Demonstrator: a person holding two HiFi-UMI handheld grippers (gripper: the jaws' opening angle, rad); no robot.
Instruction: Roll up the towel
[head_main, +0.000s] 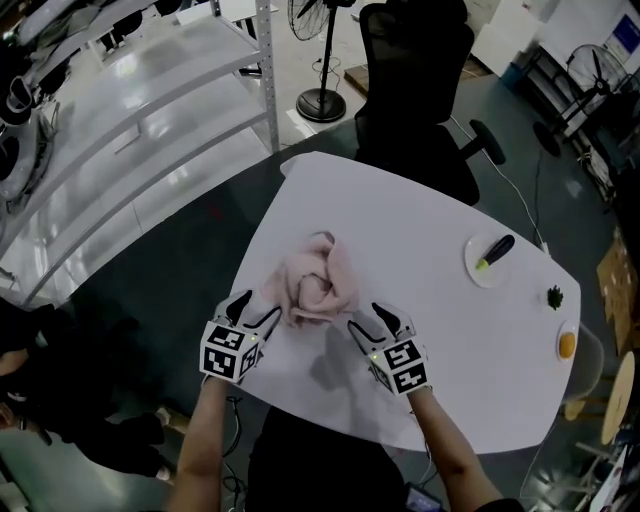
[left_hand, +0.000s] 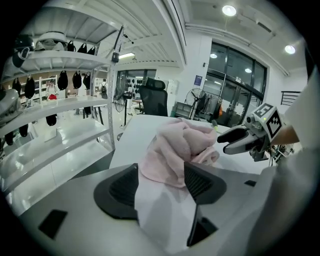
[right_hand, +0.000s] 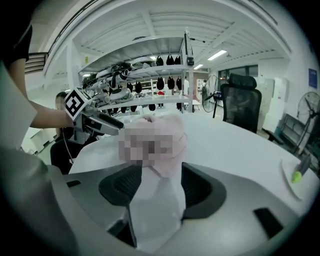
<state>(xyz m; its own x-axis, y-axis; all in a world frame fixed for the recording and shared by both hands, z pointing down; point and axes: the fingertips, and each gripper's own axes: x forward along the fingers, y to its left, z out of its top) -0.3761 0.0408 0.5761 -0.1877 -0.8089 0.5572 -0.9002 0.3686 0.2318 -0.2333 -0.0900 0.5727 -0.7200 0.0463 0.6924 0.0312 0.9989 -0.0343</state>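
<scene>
Two grippers flank a crumpled pink towel (head_main: 318, 280) that lies bunched near the front middle of the white table (head_main: 430, 210); the left gripper (head_main: 255, 308) sits just beside its left edge, the right gripper (head_main: 372, 318) just beside its right. Both sets of jaws stand spread; the towel's nearest folds reach into each gap; neither pair presses the cloth.

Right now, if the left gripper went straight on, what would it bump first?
Most likely the crumpled pink cloth towel on the white table: the left gripper has its open jaws pointing down at the towel's near edge, with nothing else seen between.
</scene>
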